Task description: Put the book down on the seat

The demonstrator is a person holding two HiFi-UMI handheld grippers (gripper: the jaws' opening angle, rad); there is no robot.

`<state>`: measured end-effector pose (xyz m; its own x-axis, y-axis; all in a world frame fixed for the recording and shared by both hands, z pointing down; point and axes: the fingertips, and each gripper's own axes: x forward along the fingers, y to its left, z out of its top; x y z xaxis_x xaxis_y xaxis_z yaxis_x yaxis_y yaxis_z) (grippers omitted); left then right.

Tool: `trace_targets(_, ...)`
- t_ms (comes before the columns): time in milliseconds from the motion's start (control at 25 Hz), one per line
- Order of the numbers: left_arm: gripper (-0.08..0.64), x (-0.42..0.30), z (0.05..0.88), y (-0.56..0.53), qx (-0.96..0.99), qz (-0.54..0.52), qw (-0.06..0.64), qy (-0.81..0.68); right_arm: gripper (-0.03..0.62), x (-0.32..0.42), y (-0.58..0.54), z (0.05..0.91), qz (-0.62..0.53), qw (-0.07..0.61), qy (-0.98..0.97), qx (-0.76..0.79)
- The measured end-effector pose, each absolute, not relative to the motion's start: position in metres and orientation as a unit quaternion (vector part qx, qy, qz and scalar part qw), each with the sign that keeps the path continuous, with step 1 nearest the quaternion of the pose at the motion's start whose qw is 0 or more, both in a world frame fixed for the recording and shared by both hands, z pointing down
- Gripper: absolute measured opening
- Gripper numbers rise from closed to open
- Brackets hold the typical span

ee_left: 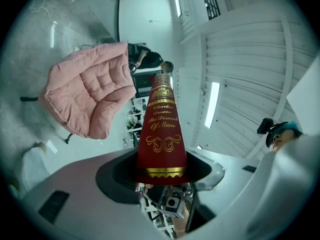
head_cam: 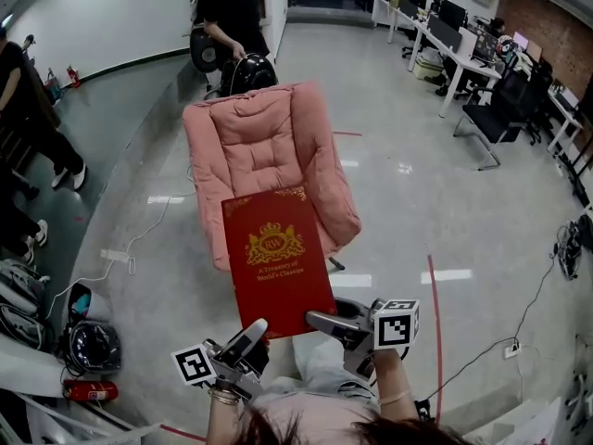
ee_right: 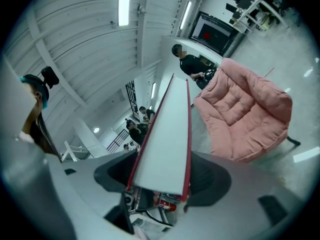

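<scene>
A thick red book [head_cam: 276,260] with gold print is held flat in front of me, its far edge over the front of the pink cushioned seat [head_cam: 269,151]. My left gripper [head_cam: 260,335] is shut on the book's spine [ee_left: 161,134] at the near left corner. My right gripper [head_cam: 320,322] is shut on the page edge [ee_right: 167,144] at the near right corner. The seat [ee_left: 87,96] shows to the left of the book in the left gripper view. In the right gripper view the seat [ee_right: 247,114] lies to the right.
A person [head_cam: 232,17] with a dark stroller stands just behind the seat. Another person [head_cam: 28,119] stands at the far left. Desks and office chairs [head_cam: 482,72] line the right side. Bags and cables [head_cam: 88,341] lie on the floor at lower left.
</scene>
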<state>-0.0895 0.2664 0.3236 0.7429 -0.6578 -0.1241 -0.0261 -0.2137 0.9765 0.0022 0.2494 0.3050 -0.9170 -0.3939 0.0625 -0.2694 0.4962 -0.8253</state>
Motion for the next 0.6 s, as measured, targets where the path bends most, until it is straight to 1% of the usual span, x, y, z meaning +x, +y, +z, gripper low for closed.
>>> trace_targets(600, 0.252, -0.073, 0.336, 0.168, 0.715, -0.264, 0.603, -0.238, 0.311, 0.019, 0.15, 0.318, -0.484, 0.066, 0.85, -0.196)
